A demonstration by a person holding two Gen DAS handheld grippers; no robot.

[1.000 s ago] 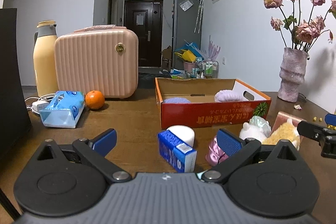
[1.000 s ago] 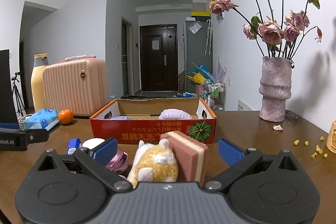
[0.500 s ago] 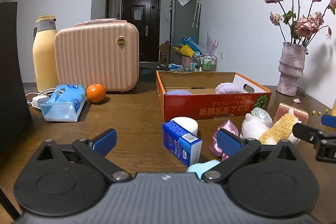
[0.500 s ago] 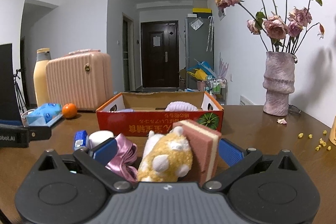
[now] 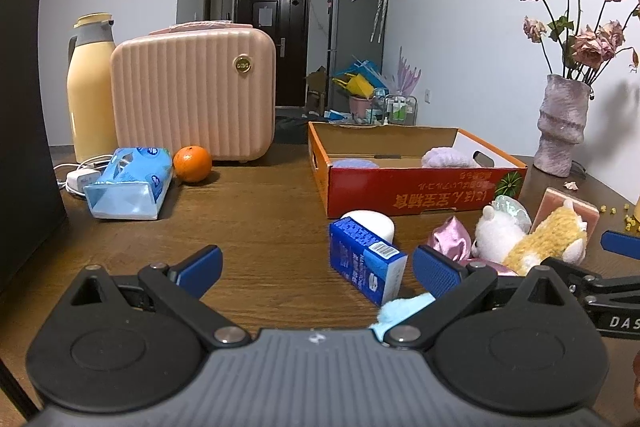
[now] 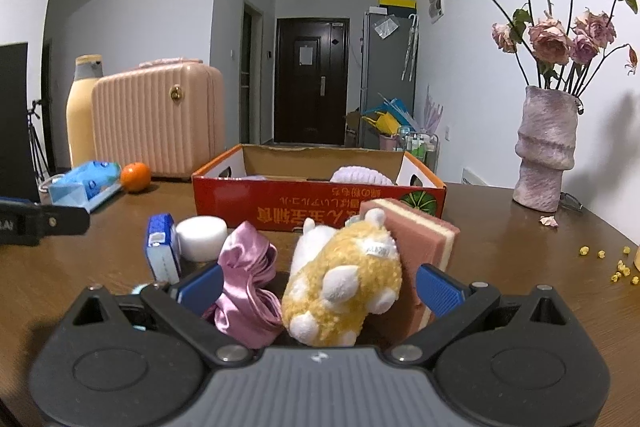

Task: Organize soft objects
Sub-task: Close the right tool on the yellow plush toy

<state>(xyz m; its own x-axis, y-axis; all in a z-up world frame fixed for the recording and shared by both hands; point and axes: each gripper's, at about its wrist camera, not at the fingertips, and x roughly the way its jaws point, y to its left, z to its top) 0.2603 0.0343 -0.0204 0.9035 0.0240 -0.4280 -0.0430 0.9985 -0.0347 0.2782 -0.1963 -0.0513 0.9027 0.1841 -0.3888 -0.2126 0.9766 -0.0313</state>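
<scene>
The fuzzy yellow-and-white plush animal (image 6: pixel 344 287) lies between the spread fingers of the right gripper (image 6: pixel 320 285), its long axis running away from the gripper, head toward the red cardboard box (image 6: pixel 316 199) ahead. A crumpled pink satin cloth (image 6: pixel 248 291) sits against the gripper's left finger, and a pink-and-cream layered sponge block (image 6: pixel 416 247) leans upright by its right finger. Further left stand a blue carton (image 6: pixel 162 249) and a white foam cylinder (image 6: pixel 201 238). The left gripper (image 5: pixel 316 269) hovers open over the brown wooden worktop (image 5: pixel 248 219), a pale blue fluffy scrap (image 5: pixel 404 309) just inside its right finger.
</scene>
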